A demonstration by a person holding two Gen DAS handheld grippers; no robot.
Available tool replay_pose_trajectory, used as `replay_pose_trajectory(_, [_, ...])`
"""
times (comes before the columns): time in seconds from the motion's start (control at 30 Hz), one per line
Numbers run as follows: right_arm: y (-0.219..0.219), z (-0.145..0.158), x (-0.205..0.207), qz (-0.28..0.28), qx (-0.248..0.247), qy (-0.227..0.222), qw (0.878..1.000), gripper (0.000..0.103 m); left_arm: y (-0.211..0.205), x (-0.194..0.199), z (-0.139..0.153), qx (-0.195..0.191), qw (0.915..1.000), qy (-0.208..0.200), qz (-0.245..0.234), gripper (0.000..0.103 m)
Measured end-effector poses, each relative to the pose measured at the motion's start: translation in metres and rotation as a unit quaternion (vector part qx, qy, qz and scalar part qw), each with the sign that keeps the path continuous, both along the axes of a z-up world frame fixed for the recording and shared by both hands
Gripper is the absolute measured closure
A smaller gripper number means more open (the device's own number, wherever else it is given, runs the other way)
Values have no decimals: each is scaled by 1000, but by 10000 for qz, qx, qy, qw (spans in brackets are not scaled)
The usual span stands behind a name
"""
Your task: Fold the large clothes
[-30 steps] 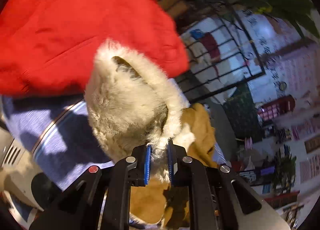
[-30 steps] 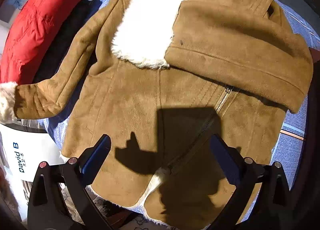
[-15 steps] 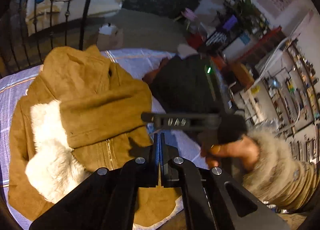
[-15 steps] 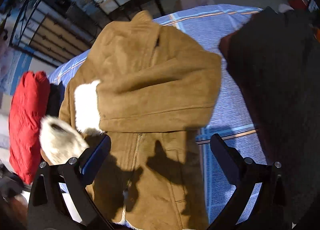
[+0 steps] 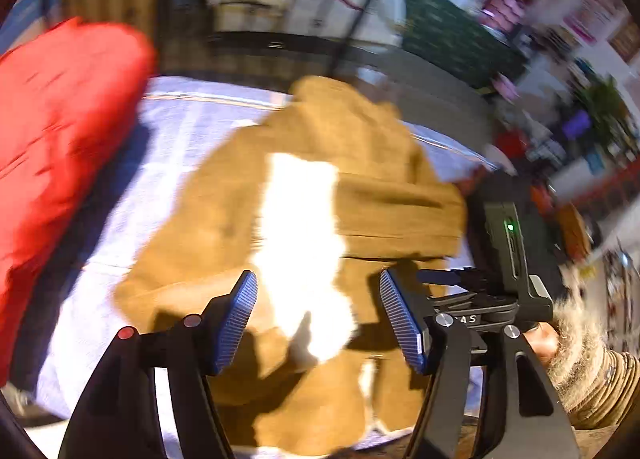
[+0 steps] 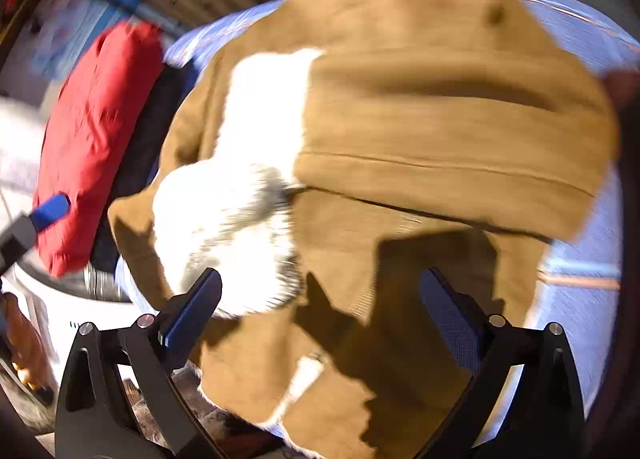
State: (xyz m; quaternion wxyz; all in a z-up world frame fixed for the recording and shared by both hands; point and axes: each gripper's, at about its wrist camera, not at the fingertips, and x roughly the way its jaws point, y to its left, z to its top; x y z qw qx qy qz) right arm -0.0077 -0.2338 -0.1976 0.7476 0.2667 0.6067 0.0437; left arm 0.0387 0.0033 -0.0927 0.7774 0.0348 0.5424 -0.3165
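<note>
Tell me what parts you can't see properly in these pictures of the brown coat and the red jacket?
- Brown coat: the right wrist view cuts off its bottom hem behind the right gripper.
- Red jacket: the left wrist view smears it with motion blur and its left side runs off the edge.
- Shelves in the room: left wrist view, too blurred and small to read.
- White fur cuffs: glare washes out their detail.

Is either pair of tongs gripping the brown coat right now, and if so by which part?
Neither. The left tongs have just opened and hang over the brown coat, nothing between the pads. The right tongs stand open above it too.
</note>
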Motion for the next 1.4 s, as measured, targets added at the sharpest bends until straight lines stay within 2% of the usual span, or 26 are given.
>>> replay_pose_trajectory(0.07, [24,-5,25,370,-103,-95,9992,5,37,7,-2,62,9987,20,496,40])
replay_pose_trajectory(0.13, [37,-4,46,535,-166,-373,9977,5,59,15,-2,54,9958,122,911,40])
replay_pose_trajectory(0.2, [43,-8,65,640,-1,-521,9966,5,86,15,-5,75,9916,192,1279,40])
replay_pose_trajectory(0.27, [47,-20,78,679,222,-396,9967,7,104,12,-11,99,9872,272,1567,40])
replay_pose_trajectory(0.33, [52,-30,84,704,539,-221,9958,37,118,9,-19,73,9835,386,1764,40])
replay_pose_trajectory(0.37, [59,-34,86,773,678,-62,9947,70,122,7,-22,68,9822,435,1824,40])
replay_pose_trajectory(0.4, [69,-32,84,866,667,-6,9940,79,124,5,-26,74,9809,479,1883,40])
replay_pose_trajectory(0.43, [81,-27,81,1015,601,-69,9930,82,131,4,-27,89,9800,507,1922,40])
replay_pose_trajectory(0.47, [94,-17,80,1264,604,-180,9900,87,137,0,-24,117,9792,514,1960,40])
replay_pose_trajectory(0.57, [121,29,80,1592,861,-675,9812,88,147,1,-18,118,9751,443,2171,40])
replay_pose_trajectory(0.67, [134,95,95,1632,1208,-1385,9693,89,154,5,3,-72,9712,193,2373,41])
replay_pose_trajectory(0.77, [129,164,114,1697,1074,-2136,9561,90,149,8,34,-307,9744,-201,2218,41])
replay_pose_trajectory(0.87, [84,221,134,1146,914,-2685,9521,91,126,6,56,-357,9817,-610,1770,40])
replay_pose_trajectory(0.93, [38,247,141,557,752,-2934,9514,91,108,4,59,-416,9856,-620,1516,40])
replay_pose_trajectory(1.0, [-7,259,145,22,388,-3052,9515,92,92,2,50,-524,9880,-463,1380,40])
replay_pose_trajectory(1.07, [-50,246,145,-520,244,-2827,9575,92,75,1,36,-570,9898,-279,1279,40])
replay_pose_trajectory(1.13, [-96,222,126,-983,-34,-2448,9646,92,60,1,18,-532,9922,-95,1124,40])
replay_pose_trajectory(1.17, [-113,206,116,-1168,-183,-2226,9677,92,52,2,9,-459,9935,-29,1046,40])
replay_pose_trajectory(1.23, [-146,166,88,-1577,-157,-1789,9710,92,37,4,-6,-294,9957,32,872,40])
replay_pose_trajectory(1.3, [-169,129,64,-1950,-53,-1366,9712,92,22,8,-18,-83,9978,22,654,41])
replay_pose_trajectory(1.4, [-181,90,37,-2180,-227,-903,9715,92,3,17,-27,94,9988,-59,468,41])
